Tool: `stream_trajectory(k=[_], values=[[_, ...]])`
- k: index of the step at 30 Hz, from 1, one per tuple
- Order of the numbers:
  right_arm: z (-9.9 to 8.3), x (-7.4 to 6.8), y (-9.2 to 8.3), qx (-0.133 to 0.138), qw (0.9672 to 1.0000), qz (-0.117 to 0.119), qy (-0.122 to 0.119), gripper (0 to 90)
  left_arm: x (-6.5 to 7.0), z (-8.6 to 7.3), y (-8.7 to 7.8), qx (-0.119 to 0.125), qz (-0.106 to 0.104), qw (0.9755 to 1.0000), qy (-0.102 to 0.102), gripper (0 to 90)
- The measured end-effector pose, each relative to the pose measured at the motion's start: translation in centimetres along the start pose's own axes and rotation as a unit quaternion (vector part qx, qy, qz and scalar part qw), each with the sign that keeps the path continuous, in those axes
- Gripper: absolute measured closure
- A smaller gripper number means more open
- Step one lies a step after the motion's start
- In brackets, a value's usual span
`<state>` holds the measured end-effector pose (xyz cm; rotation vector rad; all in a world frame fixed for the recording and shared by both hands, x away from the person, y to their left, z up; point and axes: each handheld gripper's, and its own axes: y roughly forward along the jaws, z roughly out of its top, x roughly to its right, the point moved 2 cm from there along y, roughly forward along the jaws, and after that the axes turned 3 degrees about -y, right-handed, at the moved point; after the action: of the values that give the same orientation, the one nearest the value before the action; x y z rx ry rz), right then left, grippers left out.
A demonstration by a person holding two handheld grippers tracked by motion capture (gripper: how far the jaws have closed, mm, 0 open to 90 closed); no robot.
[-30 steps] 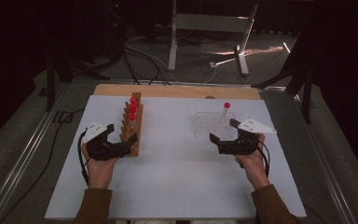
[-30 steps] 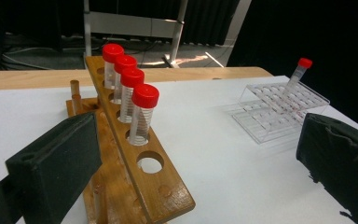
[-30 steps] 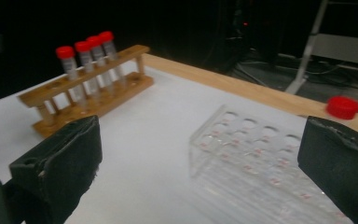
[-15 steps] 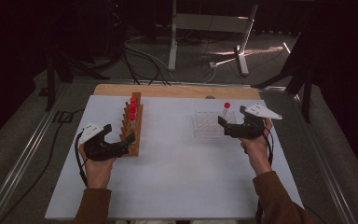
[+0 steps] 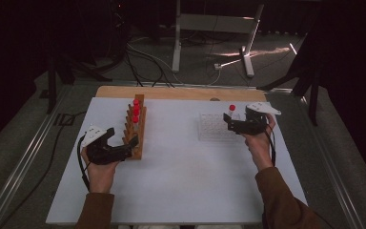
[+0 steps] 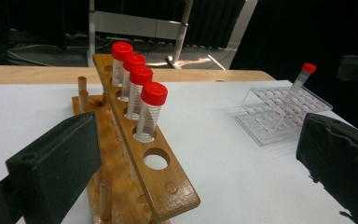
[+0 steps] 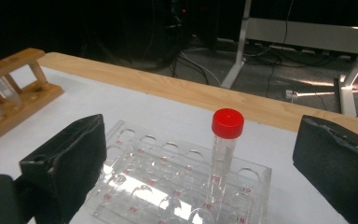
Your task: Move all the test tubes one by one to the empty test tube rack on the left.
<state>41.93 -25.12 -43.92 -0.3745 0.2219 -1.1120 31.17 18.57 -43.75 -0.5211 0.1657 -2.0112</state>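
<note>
A wooden tube rack (image 5: 136,128) (image 6: 140,154) stands left of centre and holds several red-capped tubes (image 6: 150,112) in its far holes; the near holes are bare. My left gripper (image 5: 124,149) (image 6: 191,177) sits open at the rack's near end, jaws wide apart with nothing between them. A clear plastic rack (image 5: 217,126) (image 7: 168,186) (image 6: 279,112) lies at the right with one red-capped tube (image 5: 232,111) (image 7: 224,149) (image 6: 302,78) upright at its far right corner. My right gripper (image 5: 232,125) (image 7: 196,172) is open just right of that tube, jaws on either side of it, not touching.
A white board (image 5: 181,176) covers the table, with a wooden strip (image 5: 171,93) along its far edge. Beyond the table are a metal stand (image 5: 209,28) and cables on a dark floor. A wooden rack corner (image 7: 14,88) appears at the left of the right gripper view.
My right gripper has moved away from me and slightly left, up to the tube in the clear rack. The left gripper has shifted only slightly at the wooden rack.
</note>
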Motion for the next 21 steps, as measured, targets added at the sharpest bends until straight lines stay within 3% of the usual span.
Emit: stream_trajectory(k=[6, 11, 15, 21], values=[[-0.3, 0.5, 1.4, -0.02, 0.9996, -0.009, 0.015, 4.2, -0.2, 0.1, -0.2, 0.006, -0.002, 1.0, -0.006, 0.6], [-0.4, 0.5, 2.5, -0.033, 0.9993, -0.016, 0.009, 9.4, -0.1, 0.2, -0.3, 0.008, -0.005, 0.9999, -0.007, 0.6], [-0.7, 0.5, 3.3, -0.042, 0.9988, -0.022, 0.013, 21.2, -0.1, 0.2, -0.4, 0.01, -0.006, 0.9999, -0.007, 0.6], [-1.4, 0.6, 4.3, -0.056, 0.9977, -0.037, 0.004, 53.0, -0.1, 0.4, -0.5, 0.014, -0.009, 0.9998, -0.008, 0.6]])
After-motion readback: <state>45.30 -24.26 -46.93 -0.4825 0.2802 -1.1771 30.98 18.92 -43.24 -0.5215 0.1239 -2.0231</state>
